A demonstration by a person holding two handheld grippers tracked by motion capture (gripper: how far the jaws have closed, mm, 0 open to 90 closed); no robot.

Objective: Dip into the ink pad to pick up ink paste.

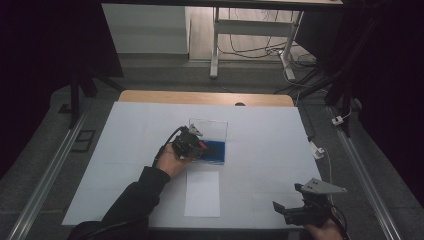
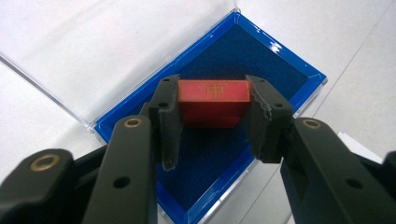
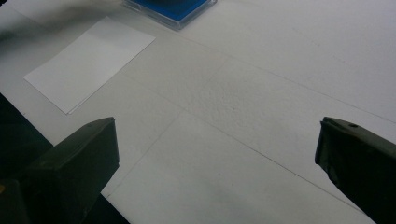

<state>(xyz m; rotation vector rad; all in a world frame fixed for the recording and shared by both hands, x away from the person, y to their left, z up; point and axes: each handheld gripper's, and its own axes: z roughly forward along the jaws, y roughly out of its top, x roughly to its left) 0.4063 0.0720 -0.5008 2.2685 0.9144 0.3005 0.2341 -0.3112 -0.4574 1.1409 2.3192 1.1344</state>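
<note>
Over the blue case (image 2: 280,70), clamped on a red block (image 2: 212,100), underside hidden: left hand-held gripper (image 2: 212,112), tilted down. Near surface (image 1: 260,145) edge, right hand-held gripper (image 3: 217,154), gaping, holding nothing.

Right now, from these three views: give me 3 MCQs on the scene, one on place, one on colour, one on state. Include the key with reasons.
1. Where does the flat white paper sheet lie relative to the blue-lined clear plastic case?
A. inside the case
B. on the table, on the person's side of the case
C. beyond the case

2. What colour is the small block with a gold mark?
A. red
B. green
C. white

3. What state is the left gripper in?
A. open, with nothing between the jaws
B. shut on the paper sheet
C. shut on the block, above the open case

Key:
1 B: the high view shows the sheet nearer the person than the case.
2 A: the left gripper view shows a red face with a gold mark.
3 C: both jaws press the block's sides, with the blue lining beneath.
</note>
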